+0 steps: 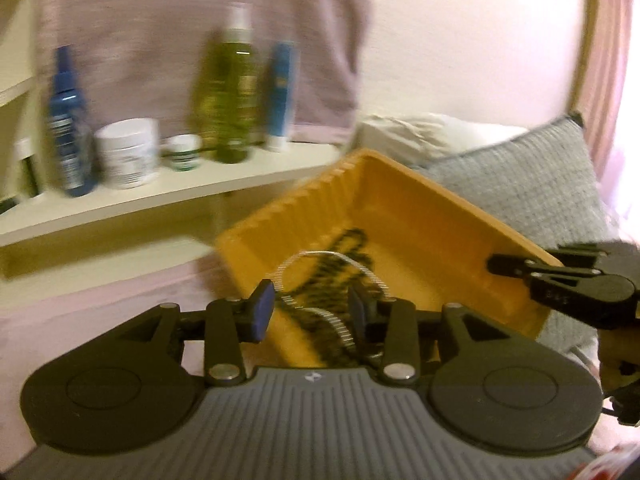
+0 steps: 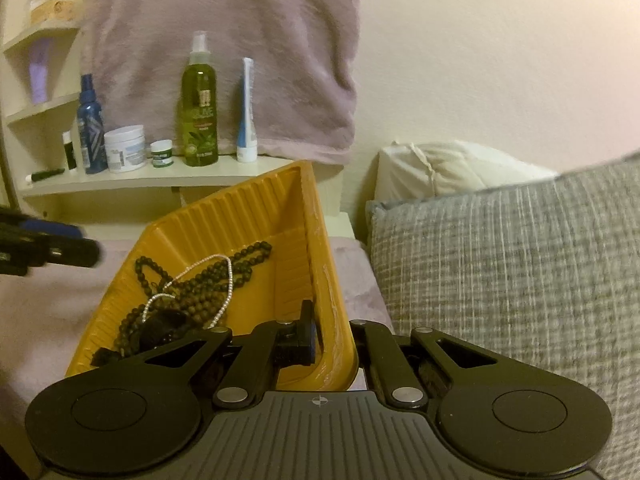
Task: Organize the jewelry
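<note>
A yellow tray is held tilted above the pink bed cover. In it lie a dark bead necklace and a thin pearl string, tangled together. My left gripper stands open just before the tray's near-left side, its blue pads apart with nothing pressed between them. My right gripper bites the tray's right rim. In the right wrist view the right gripper is shut on the rim of the tray, one finger inside the wall, the other outside. The beads and pearl string rest toward the tray's low side. The left gripper hovers left of the tray, not touching it.
A cream shelf behind the tray carries a green spray bottle, a blue bottle, a white tube and white jars. A mauve towel hangs above. A grey woven pillow lies at right.
</note>
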The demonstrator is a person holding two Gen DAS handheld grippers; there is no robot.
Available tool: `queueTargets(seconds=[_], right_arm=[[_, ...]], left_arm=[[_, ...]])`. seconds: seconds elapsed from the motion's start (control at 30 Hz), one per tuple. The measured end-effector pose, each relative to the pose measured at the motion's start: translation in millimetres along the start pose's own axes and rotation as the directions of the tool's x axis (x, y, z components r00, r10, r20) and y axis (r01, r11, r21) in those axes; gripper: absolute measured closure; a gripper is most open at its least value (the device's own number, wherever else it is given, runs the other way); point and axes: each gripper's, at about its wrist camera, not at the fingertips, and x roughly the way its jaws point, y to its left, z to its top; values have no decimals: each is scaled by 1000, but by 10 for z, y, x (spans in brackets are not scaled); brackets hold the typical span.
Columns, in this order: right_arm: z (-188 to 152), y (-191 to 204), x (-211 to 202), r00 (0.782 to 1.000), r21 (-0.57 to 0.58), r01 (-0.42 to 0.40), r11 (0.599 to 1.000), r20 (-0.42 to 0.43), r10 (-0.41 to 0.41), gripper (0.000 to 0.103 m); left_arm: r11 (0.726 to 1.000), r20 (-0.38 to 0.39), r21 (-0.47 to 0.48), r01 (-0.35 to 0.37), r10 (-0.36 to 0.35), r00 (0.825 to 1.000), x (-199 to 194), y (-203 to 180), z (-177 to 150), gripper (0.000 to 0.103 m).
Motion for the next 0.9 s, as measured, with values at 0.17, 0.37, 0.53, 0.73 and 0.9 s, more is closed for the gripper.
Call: queueTargets(seconds=[0.17, 0.37, 0.53, 0.73, 0.9], right_arm=[[-54, -200, 86, 999, 114, -32, 993, -33, 36, 98], [-167, -392, 183, 995, 228, -52, 972, -66, 68, 96], [-309, -563, 244, 990, 340, -75, 937, -84, 109, 95], [-389, -723, 271, 983, 428, -132, 894, -63, 175, 95], [-419, -781, 258, 979, 434, -162, 886, -41, 199, 93]], left_arm=[[996, 6, -62, -67, 67, 998, -168, 235, -70, 65], [987, -12, -101, -126, 125, 992, -269, 343, -220, 61], [975, -22, -155, -157, 156, 988, -329, 374, -347, 56], [964, -30, -195, -184, 182, 983, -387, 355, -445, 41], [955, -40, -208, -213, 209, 977, -416, 326, -496, 26]])
